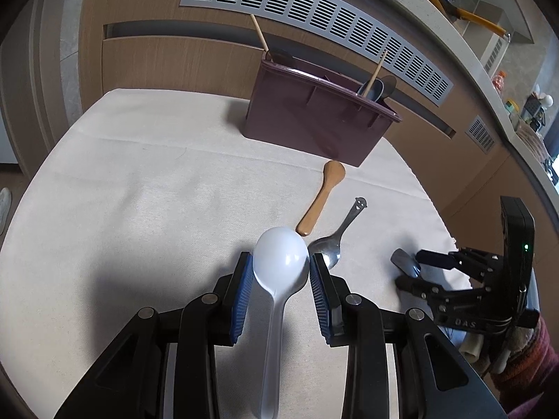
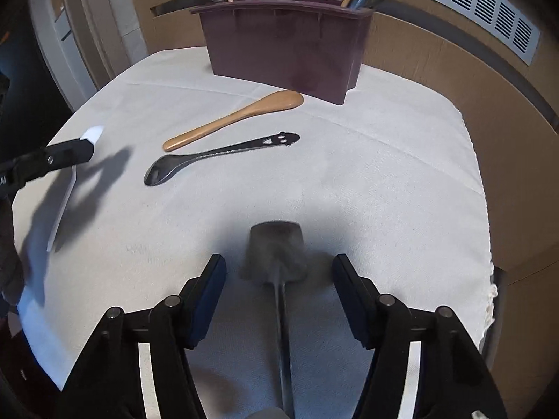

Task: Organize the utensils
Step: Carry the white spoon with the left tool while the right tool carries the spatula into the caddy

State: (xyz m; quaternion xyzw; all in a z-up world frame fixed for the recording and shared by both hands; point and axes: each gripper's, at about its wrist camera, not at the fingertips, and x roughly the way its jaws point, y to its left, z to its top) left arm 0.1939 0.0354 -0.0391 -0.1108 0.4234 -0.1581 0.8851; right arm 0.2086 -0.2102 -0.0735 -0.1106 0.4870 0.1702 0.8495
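Note:
My left gripper [image 1: 281,272] straddles a white plastic spoon [image 1: 279,272] lying on the cloth; its blue pads sit at the bowl's sides. My right gripper [image 2: 277,274] is open around a grey flat-headed metal spoon [image 2: 276,255] on the cloth, pads apart from it. A wooden spoon [image 2: 234,118] and a smiley-handled metal spoon [image 2: 220,159] lie between the grippers and a maroon utensil holder [image 2: 286,49], which holds chopsticks and spoons. The holder [image 1: 314,118] stands at the table's far side in the left wrist view.
The white cloth-covered table [image 2: 384,174] ends close on the right and far sides. Wooden cabinet fronts with a grey vent grille [image 1: 314,17] stand behind the holder. A counter edge [image 1: 489,80] curves along the right.

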